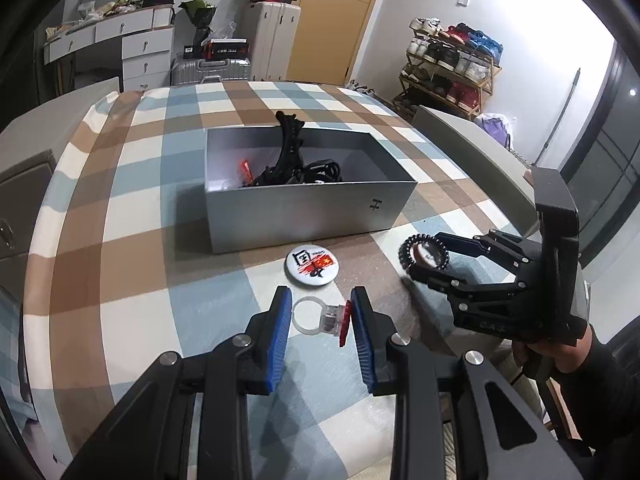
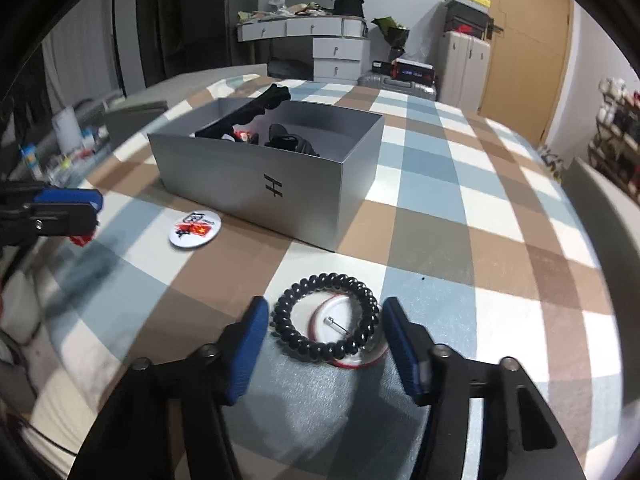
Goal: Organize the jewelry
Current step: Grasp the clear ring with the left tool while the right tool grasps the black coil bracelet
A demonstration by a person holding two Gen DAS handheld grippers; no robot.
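A grey open box (image 1: 304,210) (image 2: 256,184) stands on the checked tablecloth and holds black hair clips and a red piece. My left gripper (image 1: 321,318) is open around a clear plastic ring with a red top (image 1: 320,317) that lies on the cloth. My right gripper (image 2: 322,330) (image 1: 424,258) is open around a black spiral hair tie (image 2: 324,314) (image 1: 420,242), which lies on an upturned pin badge (image 2: 344,340). A white round badge with red print (image 1: 311,263) (image 2: 195,229) lies in front of the box.
The checked table (image 1: 132,264) (image 2: 460,216) ends at grey chair backs on the right (image 1: 472,148) (image 2: 600,216). Behind are a dresser (image 1: 140,48), suitcases (image 1: 272,36) and a shoe rack (image 1: 452,68).
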